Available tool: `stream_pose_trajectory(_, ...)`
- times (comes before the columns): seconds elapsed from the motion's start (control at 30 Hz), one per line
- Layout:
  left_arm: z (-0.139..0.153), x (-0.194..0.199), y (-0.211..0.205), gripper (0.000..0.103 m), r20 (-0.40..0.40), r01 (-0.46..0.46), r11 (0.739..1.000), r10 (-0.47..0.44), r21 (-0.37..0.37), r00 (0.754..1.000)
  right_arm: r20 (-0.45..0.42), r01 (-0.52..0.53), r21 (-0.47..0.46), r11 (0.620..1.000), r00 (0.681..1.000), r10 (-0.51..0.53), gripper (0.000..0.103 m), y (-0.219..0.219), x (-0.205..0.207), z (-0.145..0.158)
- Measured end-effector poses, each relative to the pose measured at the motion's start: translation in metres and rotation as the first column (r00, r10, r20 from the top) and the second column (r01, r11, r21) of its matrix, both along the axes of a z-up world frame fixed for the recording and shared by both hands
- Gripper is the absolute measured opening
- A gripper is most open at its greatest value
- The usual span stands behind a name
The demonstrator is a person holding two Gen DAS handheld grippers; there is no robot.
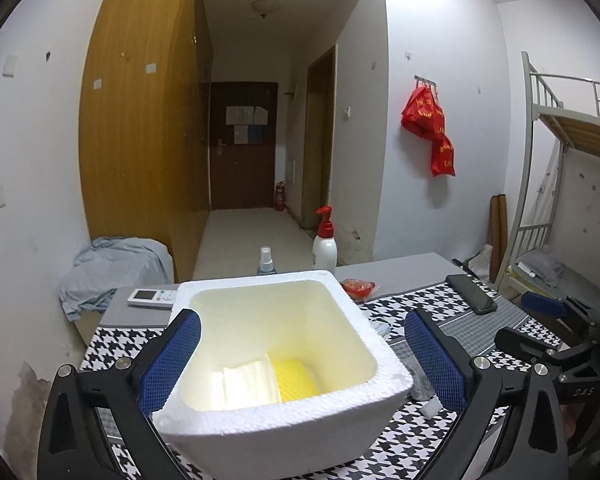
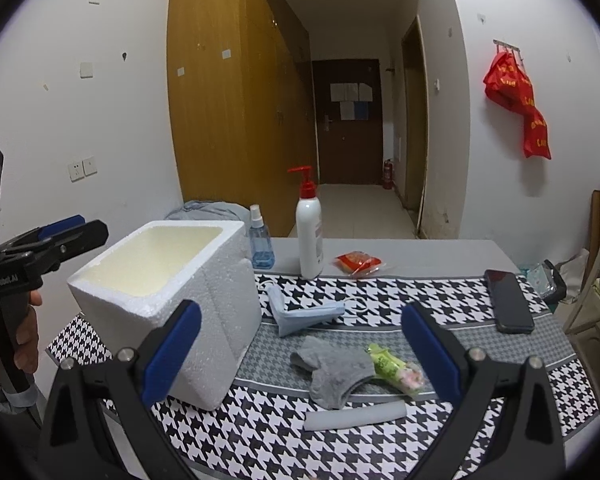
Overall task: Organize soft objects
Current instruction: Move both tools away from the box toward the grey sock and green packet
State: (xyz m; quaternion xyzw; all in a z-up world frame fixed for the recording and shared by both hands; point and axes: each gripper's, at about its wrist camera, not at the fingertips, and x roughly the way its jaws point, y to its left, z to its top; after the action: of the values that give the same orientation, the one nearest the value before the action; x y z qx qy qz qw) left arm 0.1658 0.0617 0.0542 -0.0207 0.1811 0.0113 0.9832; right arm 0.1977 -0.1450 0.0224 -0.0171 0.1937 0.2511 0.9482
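The left claw (image 1: 300, 356) stands spread wide and released over a white foam box (image 1: 284, 420), its blue pads either side of the box's near rim with nothing pressed between them. Inside the box, at the bottom, lie a folded white cloth (image 1: 250, 384) and a yellow sponge (image 1: 294, 380), side by side and touching. The right claw (image 2: 300, 352) is likewise spread and empty, pointing across the bench (image 2: 420, 256), which carries a black-and-white houndstooth cover. Between its pads, on the cover, lie the soft things not yet boxed: a grey sock (image 2: 336, 372), a green and pink wrapped item (image 2: 396, 368) partly tucked against the sock, a grey foam roll (image 2: 354, 414) nearer the camera, and a light blue face mask (image 2: 304, 314) farther back, just beside the box's right wall. At the far edge stand a white pump bottle (image 2: 310, 236) with a red head and a small blue spray bottle (image 2: 260, 246); a red packet (image 2: 358, 262) lies near them, and a dark phone (image 2: 508, 300) lies to the right. In the right wrist view a hand (image 2: 24, 332) grips the left claw's handle.
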Motion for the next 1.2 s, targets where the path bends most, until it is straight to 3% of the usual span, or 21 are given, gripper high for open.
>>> stream_pose_trajectory(0.7,0.016,-0.055,-0.046,0.102,0.091,0.069,0.997,-0.070,0.014,0.993,0.081,0.009,0.021,1.000,0.997,-0.010,0.101,-0.040,-0.049,0.013)
stream_pose_trajectory(1.2,-0.017,-0.063,-0.061,0.102,0.111,0.131,0.991,-0.126,-0.034,0.986,0.093,0.018,0.029,0.999,0.995,-0.021,0.101,-0.052,-0.062,0.001)
